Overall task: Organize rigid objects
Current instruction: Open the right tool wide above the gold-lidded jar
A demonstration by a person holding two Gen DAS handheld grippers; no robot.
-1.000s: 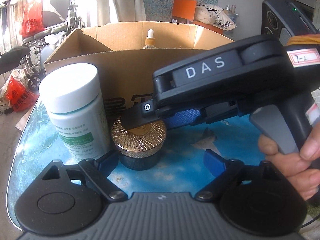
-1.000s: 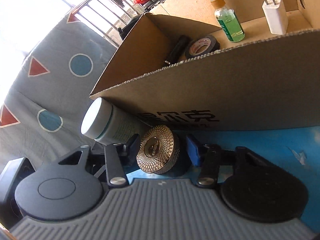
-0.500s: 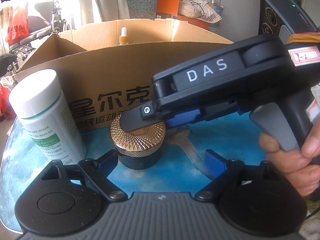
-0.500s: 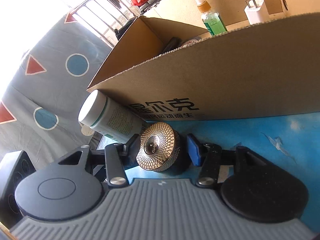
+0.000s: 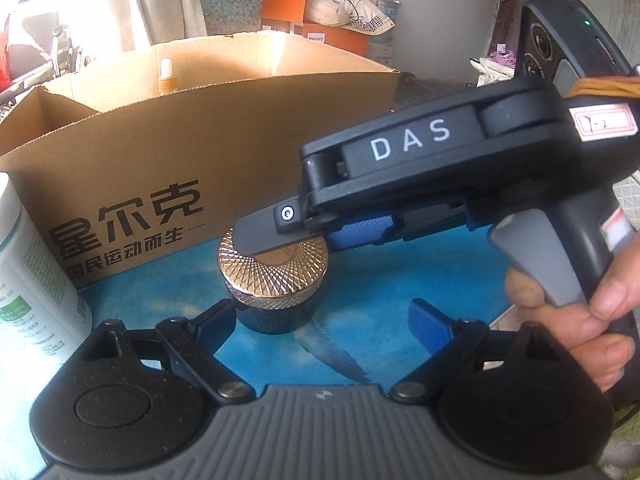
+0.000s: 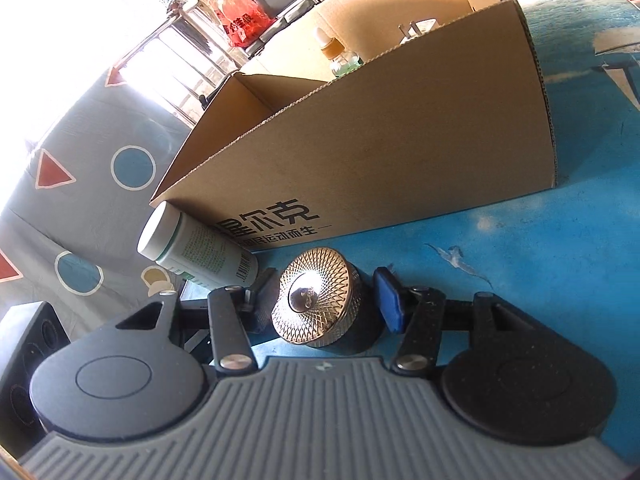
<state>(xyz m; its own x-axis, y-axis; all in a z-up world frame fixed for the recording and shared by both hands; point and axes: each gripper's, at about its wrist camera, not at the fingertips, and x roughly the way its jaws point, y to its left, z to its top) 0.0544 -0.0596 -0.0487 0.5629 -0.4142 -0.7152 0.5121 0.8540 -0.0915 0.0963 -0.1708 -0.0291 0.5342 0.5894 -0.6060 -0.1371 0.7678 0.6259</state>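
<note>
The white bottle [image 6: 196, 250] now sits further left of the jar [image 6: 320, 306]. The right gripper [image 6: 326, 298] has just been opening, jar between its fingers by the box [image 6: 360, 152]. The left gripper [image 5: 324, 322] gapes wide, holding nothing.

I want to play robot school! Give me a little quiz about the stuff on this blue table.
1. True or false: the jar with the gold lid is inside the cardboard box.
2. Which thing stands inside the box? A. a dropper bottle B. a spoon C. a teddy
3. Fill in: the jar stands between the fingers of the ___ gripper.

Key: 1. False, it stands on the table in front of the box. 2. A. 3. The right gripper.
</note>
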